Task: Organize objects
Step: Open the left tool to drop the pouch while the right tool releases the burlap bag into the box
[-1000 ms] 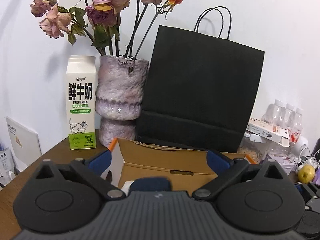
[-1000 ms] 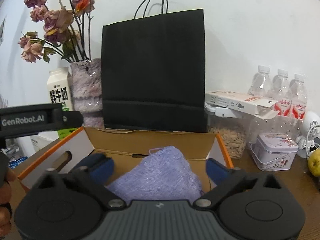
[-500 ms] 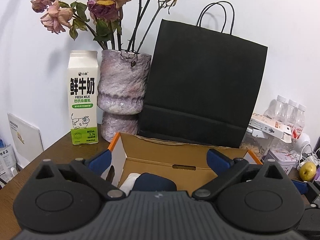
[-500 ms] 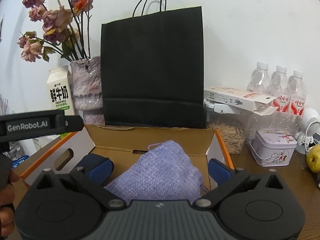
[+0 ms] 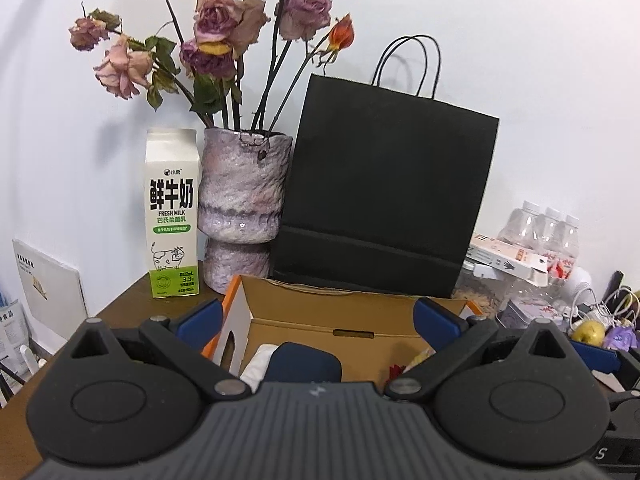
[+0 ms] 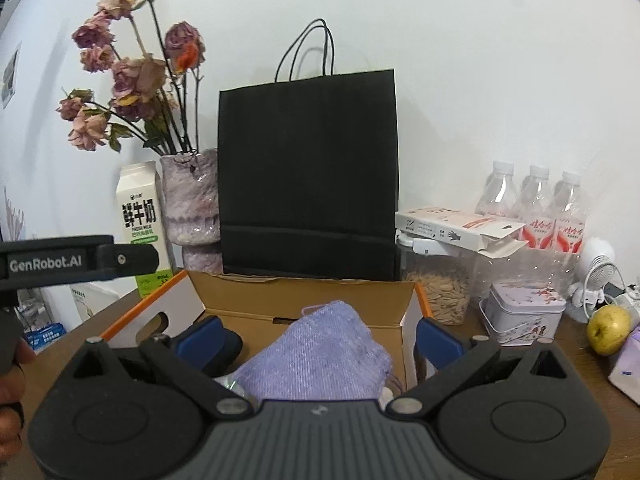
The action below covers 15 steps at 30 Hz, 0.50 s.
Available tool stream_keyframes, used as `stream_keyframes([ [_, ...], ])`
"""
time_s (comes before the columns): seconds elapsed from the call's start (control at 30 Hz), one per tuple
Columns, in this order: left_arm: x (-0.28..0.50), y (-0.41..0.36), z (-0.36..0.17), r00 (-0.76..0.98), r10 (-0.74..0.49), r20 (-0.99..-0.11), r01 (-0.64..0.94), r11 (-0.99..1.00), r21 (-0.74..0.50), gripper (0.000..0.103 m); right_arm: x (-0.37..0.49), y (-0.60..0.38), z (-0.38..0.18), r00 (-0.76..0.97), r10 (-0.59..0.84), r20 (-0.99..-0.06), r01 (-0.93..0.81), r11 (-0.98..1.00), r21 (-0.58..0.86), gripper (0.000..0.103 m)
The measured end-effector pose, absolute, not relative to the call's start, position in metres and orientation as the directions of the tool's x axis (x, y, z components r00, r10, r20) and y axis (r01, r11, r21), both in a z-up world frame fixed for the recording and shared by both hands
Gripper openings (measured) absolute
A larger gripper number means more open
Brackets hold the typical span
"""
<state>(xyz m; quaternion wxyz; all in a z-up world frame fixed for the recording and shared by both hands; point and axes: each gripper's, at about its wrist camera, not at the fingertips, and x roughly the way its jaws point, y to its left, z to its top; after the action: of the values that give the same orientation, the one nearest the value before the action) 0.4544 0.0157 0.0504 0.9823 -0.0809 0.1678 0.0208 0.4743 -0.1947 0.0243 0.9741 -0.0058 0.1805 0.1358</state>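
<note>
The right gripper [image 6: 316, 340] hovers with its blue-padded jaws spread wide and nothing between them; directly ahead and a little below lies the lilac woven cloth pouch [image 6: 320, 356], inside the open orange-edged cardboard box [image 6: 304, 292]. The pouch slopes up toward the box's far wall, its long axis running roughly along the gripper's line of sight, so a straight push forward and down should bring the jaws to either side of it. The left gripper [image 5: 316, 320] is equally wide open and empty, over the box's left end, where a dark blue rounded object [image 5: 304, 360] and something white [image 5: 260, 364] lie; the right hand looks better placed for the pouch. Behind the box stand a tall black paper carrier bag [image 6: 308, 176] and a mottled lilac vase [image 5: 240, 208], and beyond them the bench [image 5: 128, 312] meets the wall.
</note>
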Motion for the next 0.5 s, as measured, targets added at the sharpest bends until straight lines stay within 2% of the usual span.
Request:
stream_keyframes([
  [0.5,0.391,0.021,0.055,0.947,-0.006,-0.322,-0.035,0.992,-0.120,0.103,0.405,-0.207,0.027,0.905,0.254,-0.343,-0.276,0.961,-0.017,0.103],
])
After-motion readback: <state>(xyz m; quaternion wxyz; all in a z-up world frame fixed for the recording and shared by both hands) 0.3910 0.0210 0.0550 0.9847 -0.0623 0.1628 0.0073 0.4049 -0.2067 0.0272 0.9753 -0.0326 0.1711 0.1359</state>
